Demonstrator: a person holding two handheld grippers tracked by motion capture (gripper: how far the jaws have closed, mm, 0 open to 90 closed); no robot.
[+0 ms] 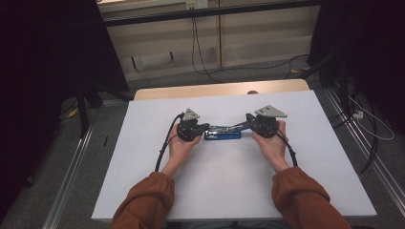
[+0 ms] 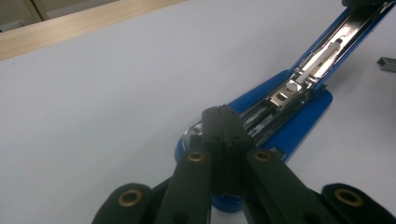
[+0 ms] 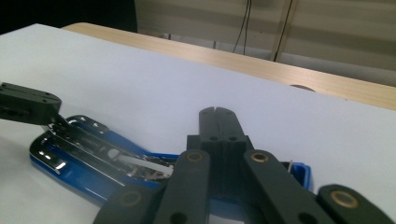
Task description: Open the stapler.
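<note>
Blue metal stapler (image 1: 222,133), splayed open on the white desk (image 1: 229,191), could snap shut or skid if either pinched-together claw, left (image 2: 222,110) or right (image 3: 215,111), slips.

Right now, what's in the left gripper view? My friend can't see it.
A blue stapler lies opened on a white table, its silver staple track showing. The left tool, black, jaws pressed together, sits over the stapler's near end. A small block of staples lies at the right edge.
</note>
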